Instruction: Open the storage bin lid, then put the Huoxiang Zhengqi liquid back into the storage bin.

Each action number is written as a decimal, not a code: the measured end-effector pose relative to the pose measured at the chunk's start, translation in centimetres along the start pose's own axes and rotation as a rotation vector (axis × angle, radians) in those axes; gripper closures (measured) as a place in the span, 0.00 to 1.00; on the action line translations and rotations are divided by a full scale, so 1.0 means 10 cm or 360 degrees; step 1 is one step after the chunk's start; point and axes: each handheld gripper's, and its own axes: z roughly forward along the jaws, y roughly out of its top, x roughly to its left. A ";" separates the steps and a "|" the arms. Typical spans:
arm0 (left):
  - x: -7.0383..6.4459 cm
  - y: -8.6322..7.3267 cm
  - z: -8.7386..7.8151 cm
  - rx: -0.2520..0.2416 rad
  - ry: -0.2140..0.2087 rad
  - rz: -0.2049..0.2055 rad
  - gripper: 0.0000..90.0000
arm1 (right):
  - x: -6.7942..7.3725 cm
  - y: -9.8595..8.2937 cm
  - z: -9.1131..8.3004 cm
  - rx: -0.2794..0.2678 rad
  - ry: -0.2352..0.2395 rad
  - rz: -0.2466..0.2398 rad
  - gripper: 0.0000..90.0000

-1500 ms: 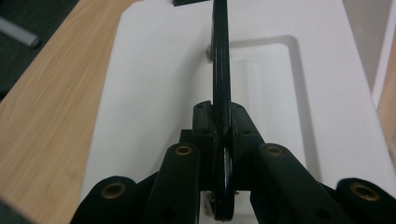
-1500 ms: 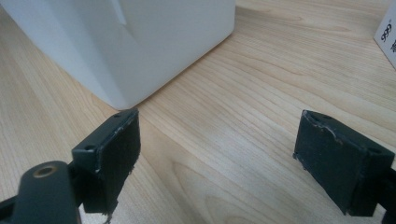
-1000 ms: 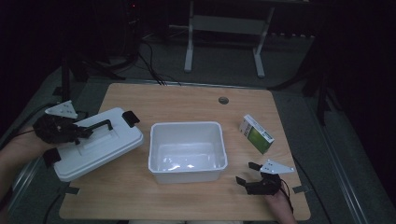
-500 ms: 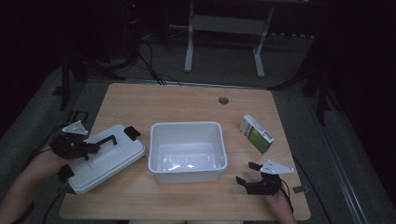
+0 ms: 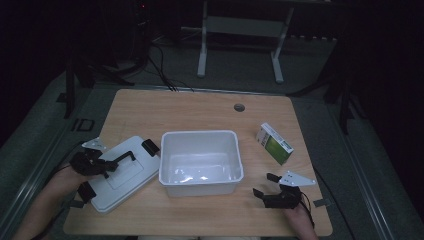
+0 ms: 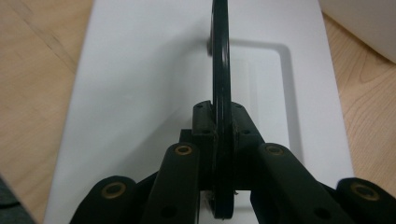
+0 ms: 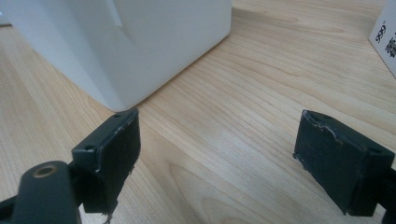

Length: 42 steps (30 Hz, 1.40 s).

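- The left tool (image 5: 112,162) has its jaws pinched tight on the thin black handle (image 6: 220,70) of the flat white plastic lid (image 5: 125,175). Gripping that upright handle looks like the only sensible purchase on a broad, smooth panel.
- The lid sits at the left of the light wooden table (image 5: 200,107), just beside the open white plastic bin (image 5: 201,161). One black latch (image 5: 150,147) nearly touches the bin's rim.
- From the left gripper view, the handle runs straight up between the jaws, so the grip is centred, likely to keep the lid from swinging.
- The right tool (image 5: 263,186) rests low at the near right edge, jaws spread wide with nothing between them. Its own view shows bare wood between the pads and the bin's corner ahead.
- That idle pose probably keeps it out of the way, near the green-and-white cardboard box (image 5: 274,144) lying beyond it, right of the bin.
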 end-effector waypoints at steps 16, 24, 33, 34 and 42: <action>0.03 0.13 -0.04 0.0141 0.0002 0.0008 0.68 | 0.00 0.07 -0.09 -0.0094 0.0013 0.0040 0.16; 0.07 0.09 -0.04 0.0099 0.0054 -0.0065 0.43 | 0.04 0.34 -0.37 -0.0170 0.0134 0.0085 0.13; 0.12 0.04 -0.07 0.0056 0.0037 -0.0093 0.41 | -0.34 0.73 -0.57 -0.0153 -0.0100 0.0087 0.15; 0.12 0.03 -0.07 0.0064 0.0054 -0.0090 0.41 | -0.38 0.76 -0.57 -0.0141 -0.0133 0.0074 0.15; 0.13 0.01 -0.10 0.0046 0.0058 -0.0107 0.41 | -0.72 0.99 -0.45 -0.0088 -0.0326 0.0070 0.14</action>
